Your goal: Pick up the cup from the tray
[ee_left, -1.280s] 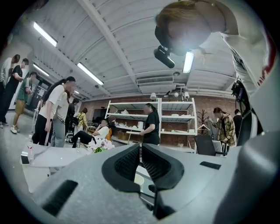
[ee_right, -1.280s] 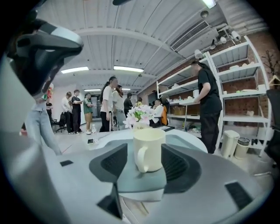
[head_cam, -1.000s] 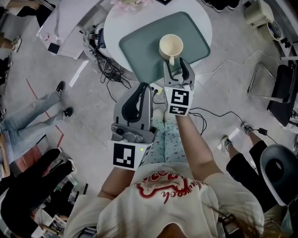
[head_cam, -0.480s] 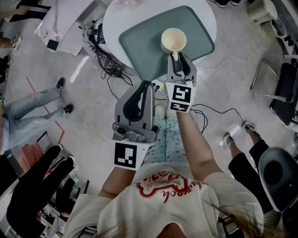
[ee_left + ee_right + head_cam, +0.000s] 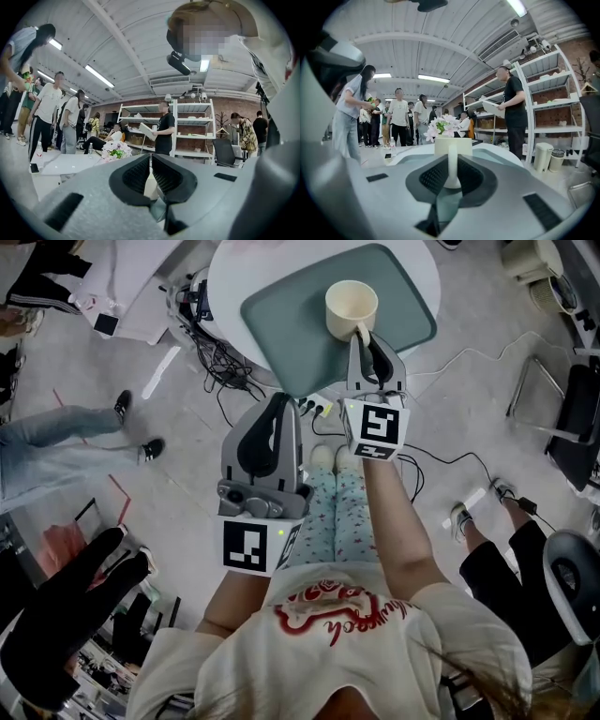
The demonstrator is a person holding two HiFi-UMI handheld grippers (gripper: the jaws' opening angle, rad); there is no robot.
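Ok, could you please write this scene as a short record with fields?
cup: upright on the tray, handle toward the person
tray: green, on the round white table
right gripper: jaws have just been closing, pads now on the handle
left gripper: shut, empty, short of the table
task stage: cup gripped, not yet lifted

The jaws of the right tool (image 5: 369, 343), spread wide on either side of the handle (image 5: 452, 159) of the cup (image 5: 351, 304) a second ago, have just been closed, and the handle is now pinched between the pads.
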